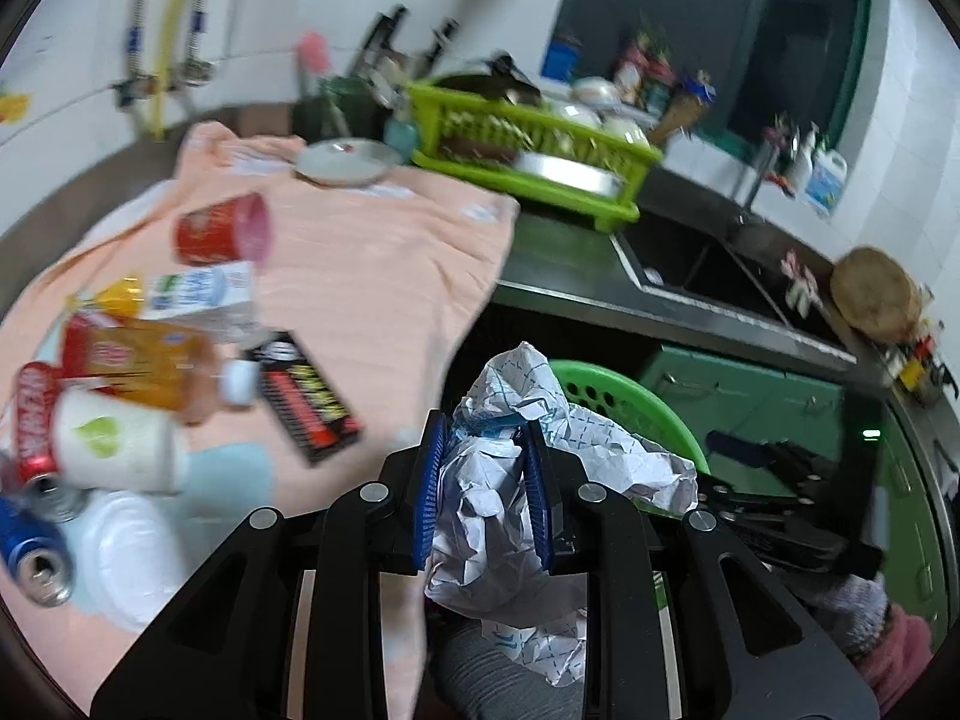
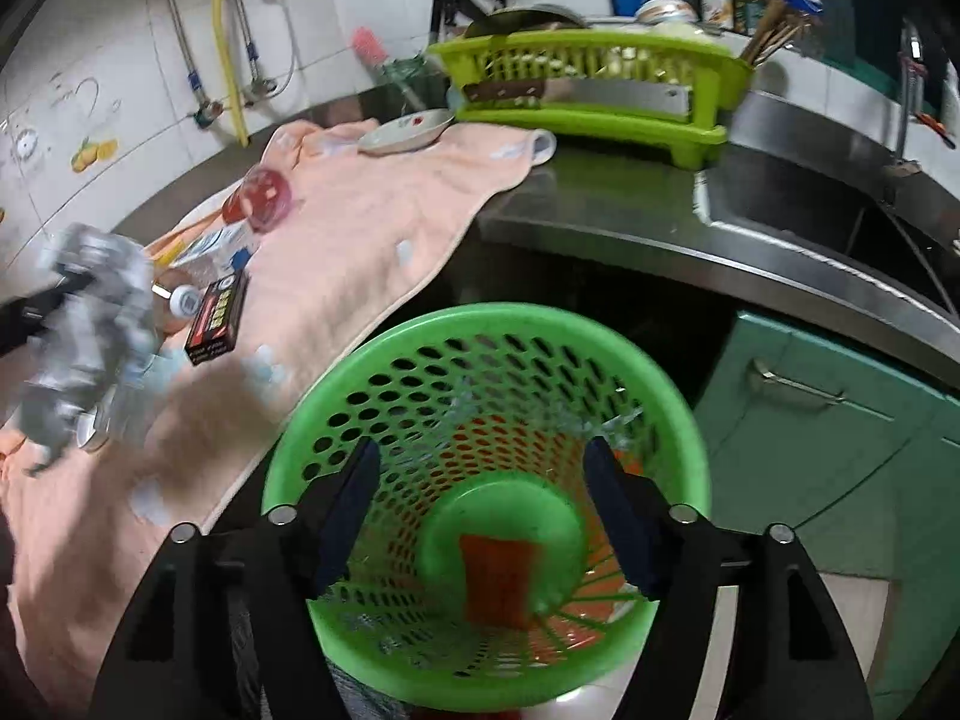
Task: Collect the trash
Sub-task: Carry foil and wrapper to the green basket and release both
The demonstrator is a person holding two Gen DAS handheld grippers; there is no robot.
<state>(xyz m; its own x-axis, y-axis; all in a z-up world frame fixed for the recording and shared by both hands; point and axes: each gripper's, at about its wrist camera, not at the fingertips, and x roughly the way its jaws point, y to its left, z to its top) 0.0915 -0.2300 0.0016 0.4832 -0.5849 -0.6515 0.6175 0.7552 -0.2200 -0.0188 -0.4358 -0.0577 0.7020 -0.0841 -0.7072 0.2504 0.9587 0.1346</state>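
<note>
Left tongs (image 1: 485,495) clamped on crumpled paper (image 1: 504,480); right tongs (image 2: 480,507) spread apart and empty above the green basket (image 2: 384,348).

In the left wrist view the blue pads (image 1: 429,492) press the white, blue-printed paper from both sides at bottom centre, with the basket rim (image 1: 606,387) just behind it. In the right wrist view the fingers stand wide over the basket's mouth, nothing between them; an orange piece (image 2: 498,576) lies at its bottom in the lower centre. The same paper shows blurred at the left edge (image 2: 90,324). More trash lies on the peach towel (image 1: 372,264) over the table, left of frame: a red cup (image 1: 225,231), a carton (image 1: 201,291), a bottle (image 1: 156,366), a black box (image 1: 306,396), cans (image 1: 36,546). A lime dish rack (image 1: 534,144) sits at the upper centre.
</note>
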